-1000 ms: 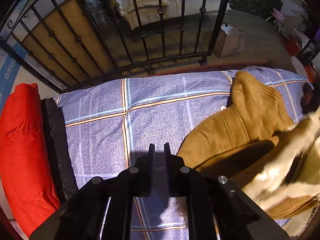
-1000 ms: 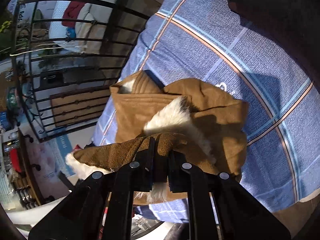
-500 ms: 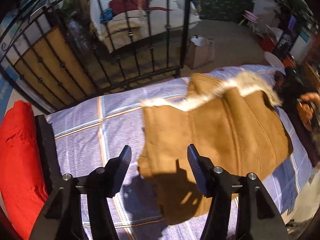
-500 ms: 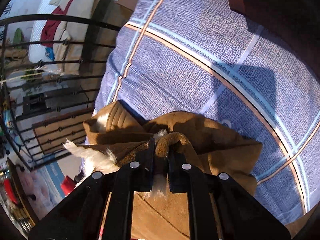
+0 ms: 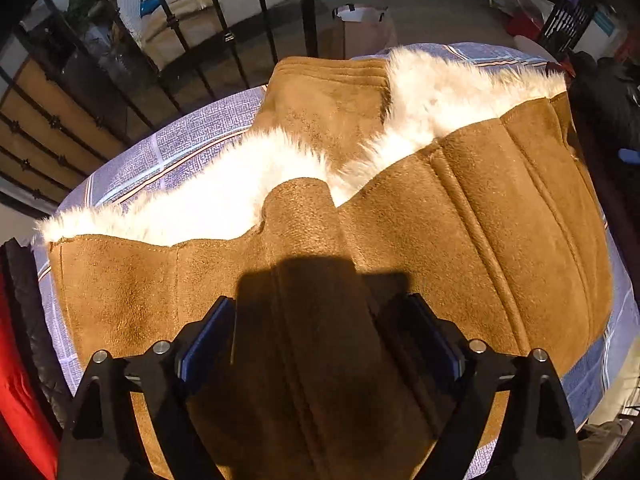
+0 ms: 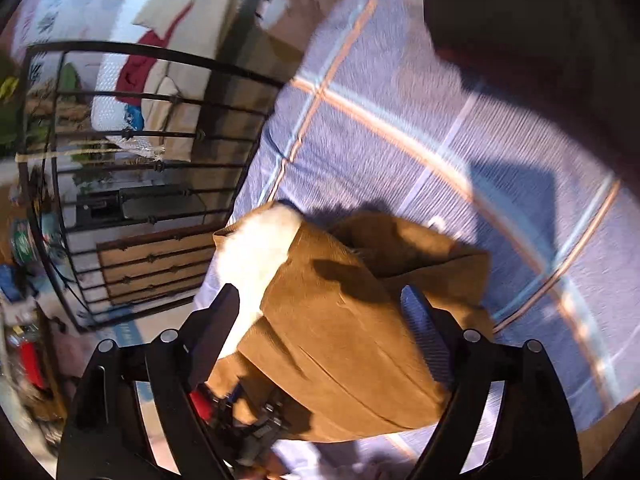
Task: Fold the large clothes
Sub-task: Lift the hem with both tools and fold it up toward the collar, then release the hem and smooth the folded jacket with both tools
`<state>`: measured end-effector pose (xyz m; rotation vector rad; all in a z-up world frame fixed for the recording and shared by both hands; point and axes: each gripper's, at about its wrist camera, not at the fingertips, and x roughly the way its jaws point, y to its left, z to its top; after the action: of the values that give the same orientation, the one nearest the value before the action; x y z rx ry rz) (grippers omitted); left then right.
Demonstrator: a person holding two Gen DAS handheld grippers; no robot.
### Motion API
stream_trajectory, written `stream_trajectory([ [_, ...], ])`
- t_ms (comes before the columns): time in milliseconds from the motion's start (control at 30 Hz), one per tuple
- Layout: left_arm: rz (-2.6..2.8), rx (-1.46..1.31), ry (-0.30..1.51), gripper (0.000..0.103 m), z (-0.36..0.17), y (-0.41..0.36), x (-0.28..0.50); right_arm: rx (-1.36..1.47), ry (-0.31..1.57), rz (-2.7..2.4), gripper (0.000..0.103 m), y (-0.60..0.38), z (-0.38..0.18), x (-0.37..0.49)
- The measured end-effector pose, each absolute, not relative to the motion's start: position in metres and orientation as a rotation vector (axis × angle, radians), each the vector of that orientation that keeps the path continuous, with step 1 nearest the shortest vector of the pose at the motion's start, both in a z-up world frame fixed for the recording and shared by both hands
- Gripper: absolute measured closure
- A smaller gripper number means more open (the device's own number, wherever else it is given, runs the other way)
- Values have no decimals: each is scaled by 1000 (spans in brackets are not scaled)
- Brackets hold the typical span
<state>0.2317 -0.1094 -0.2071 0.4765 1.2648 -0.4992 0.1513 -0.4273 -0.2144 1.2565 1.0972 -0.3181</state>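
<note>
A tan suede coat [image 5: 460,208] with a long white fur lining [image 5: 224,196] lies spread across a bed [image 5: 192,140] covered in a lavender sheet crossed by orange and pale blue stripes. Seen from the left wrist, the coat's napped outer side faces up, marked by raised parallel seams, while the shaggy fur shows along its far edge in a ragged, sunlit fringe. A rolled ridge of suede runs up the middle of the garment toward the fur. The left gripper [image 5: 318,328] points steeply down over the coat, its jaws opening wide with the suede ridge lying between them; the blue-lined fingers [image 5: 204,340] stand clear of the cloth on both sides, and the tool's blocky shadow falls on the fabric just ahead.

From the right wrist, in a blurred frame, the coat [image 6: 344,344] appears bunched into thick folds near the bed's edge, a patch of white fur [image 6: 260,256] turned out at one corner. The right gripper [image 6: 320,312] also has its jaws opening, the folded suede between them but not pinched.

Beyond the bed stands a black wrought-iron railing [image 5: 224,32] with knobbed bars. A red cushion [image 5: 20,392] and a dark padded strip [image 5: 28,312] sit at the bed's left side, and a brown paper bag [image 5: 360,30] rests on the floor past the railing.
</note>
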Motion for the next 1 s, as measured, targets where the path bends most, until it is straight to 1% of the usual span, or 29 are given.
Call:
stream_trajectory([
  [67, -505, 508, 1253, 8, -211, -112, 238, 1047, 1094, -277, 20, -403, -188, 150],
  [133, -495, 508, 1240, 10, -207, -113, 244, 840, 1149, -218, 20, -365, -177, 154],
  [167, -479, 487, 1223, 13, -199, -112, 246, 751, 1186, -179, 20, -342, -178, 157],
  [200, -474, 451, 1205, 13, -189, -109, 245, 653, 1237, -128, 20, -317, -183, 158],
  [267, -474, 355, 1166, 13, -163, -96, 245, 469, 1294, -73, 20, -273, -195, 158],
  [333, -451, 291, 1108, 12, -145, -78, 232, 378, 1305, -48, 21, -250, -202, 154],
  [433, -414, 294, 1070, 12, -134, -50, 210, 327, 1296, -31, 21, -232, -209, 156],
  [567, -424, 362, 1106, 12, -155, -36, 181, 255, 1364, -67, 21, -229, -232, 165],
  [600, -399, 401, 1126, 12, -167, -37, 182, 243, 1378, -88, 18, -231, -237, 169],
  [633, -368, 407, 1144, 12, -176, -34, 186, 268, 1391, -87, 17, -236, -243, 171],
  [700, -321, 330, 1197, 12, -194, -24, 203, 330, 1415, -90, 16, -243, -254, 179],
  [767, -256, 317, 1234, 5, -208, -25, 224, 356, 1433, -101, 16, -248, -260, 188],
  [833, -229, 360, 1250, 4, -216, -35, 239, 385, 1467, -126, 15, -251, -266, 196],
  [1000, -228, 376, 1312, 4, -231, -41, 261, 346, 1551, -168, 5, -249, -286, 217],
])
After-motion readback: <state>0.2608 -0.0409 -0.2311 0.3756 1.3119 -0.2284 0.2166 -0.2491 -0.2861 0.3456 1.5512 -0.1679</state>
